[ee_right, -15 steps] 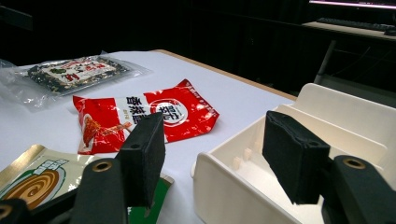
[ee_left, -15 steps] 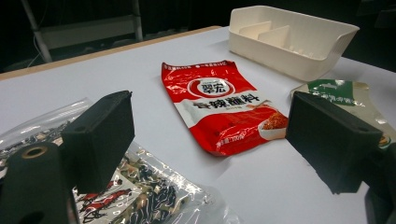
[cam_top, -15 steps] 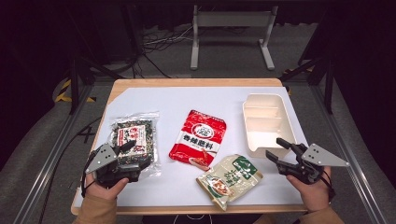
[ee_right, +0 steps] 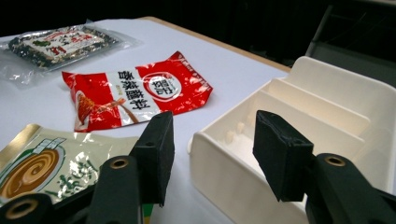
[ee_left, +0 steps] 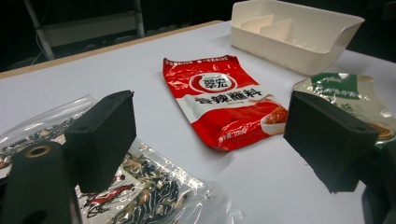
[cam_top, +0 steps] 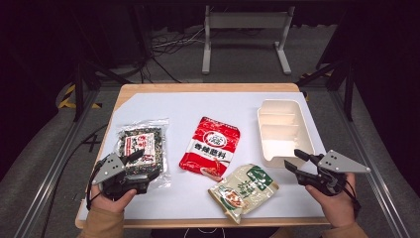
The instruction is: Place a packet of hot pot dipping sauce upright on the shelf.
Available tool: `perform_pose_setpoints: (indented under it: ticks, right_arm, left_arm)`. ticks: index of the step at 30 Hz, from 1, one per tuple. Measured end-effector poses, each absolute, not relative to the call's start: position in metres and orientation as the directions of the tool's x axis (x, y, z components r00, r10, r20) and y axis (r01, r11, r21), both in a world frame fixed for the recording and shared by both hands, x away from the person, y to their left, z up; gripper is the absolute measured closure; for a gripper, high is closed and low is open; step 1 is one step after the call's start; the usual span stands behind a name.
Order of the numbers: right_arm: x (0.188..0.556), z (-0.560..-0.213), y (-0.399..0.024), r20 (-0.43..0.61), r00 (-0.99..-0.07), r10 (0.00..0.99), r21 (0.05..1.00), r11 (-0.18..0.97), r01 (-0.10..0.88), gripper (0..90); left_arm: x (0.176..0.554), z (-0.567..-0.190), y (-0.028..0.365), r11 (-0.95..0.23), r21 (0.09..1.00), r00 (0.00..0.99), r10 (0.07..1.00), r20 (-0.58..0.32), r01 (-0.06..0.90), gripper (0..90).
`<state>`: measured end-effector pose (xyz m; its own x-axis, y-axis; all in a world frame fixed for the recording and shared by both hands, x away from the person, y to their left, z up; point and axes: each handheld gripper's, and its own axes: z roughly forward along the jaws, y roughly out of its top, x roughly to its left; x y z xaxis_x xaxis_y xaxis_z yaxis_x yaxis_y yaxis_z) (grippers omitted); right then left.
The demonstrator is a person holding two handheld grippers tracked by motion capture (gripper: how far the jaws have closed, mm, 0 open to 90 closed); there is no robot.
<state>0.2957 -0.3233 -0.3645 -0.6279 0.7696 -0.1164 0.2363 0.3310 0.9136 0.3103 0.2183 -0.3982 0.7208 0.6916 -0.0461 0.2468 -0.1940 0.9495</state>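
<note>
Table (cam_top: 158, 106) | cream tray (cam_top: 285, 130): three compartments, all bare

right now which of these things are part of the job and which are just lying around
In the job:
- left gripper, open over the clear seaweed packet
- right gripper, open beside the cream divided tray

Lying about:
- red sauce packet
- green and gold packet
- metal stand on the floor

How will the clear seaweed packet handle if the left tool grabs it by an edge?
The seaweed packet will probably flop: thin film, lying flat. Its glossy, crinkled wrap looks slippery. Likely light, so the open left tool may drag it.
</note>
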Motion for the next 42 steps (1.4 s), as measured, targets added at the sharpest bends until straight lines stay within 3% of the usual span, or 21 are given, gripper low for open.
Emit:
perform_pose_setpoints:
  ticks: [7, 21, 42]
  right_arm:
    - [0.293, -0.358, -0.315, -0.111, -0.643, 0.758, 0.848, 0.409, 0.337, 52.1]
    - [0.299, -0.365, -0.31, 0.005, -0.644, 0.765, 0.733, 0.435, 0.522, 51.7]
    - [0.311, -0.396, -0.3, 0.088, -0.662, 0.744, 0.691, 0.434, 0.579, 46.3]
  left_arm:
    - [0.311, -0.398, 0.218, -0.197, 0.948, 0.724, 0.688, -0.049, 0.251, 17.5]
    - [0.311, -0.398, 0.218, -0.196, 0.946, 0.724, 0.687, -0.057, 0.26, 17.7]
    - [0.312, -0.401, 0.214, -0.203, 0.944, 0.726, 0.685, -0.053, 0.261, 17.6]
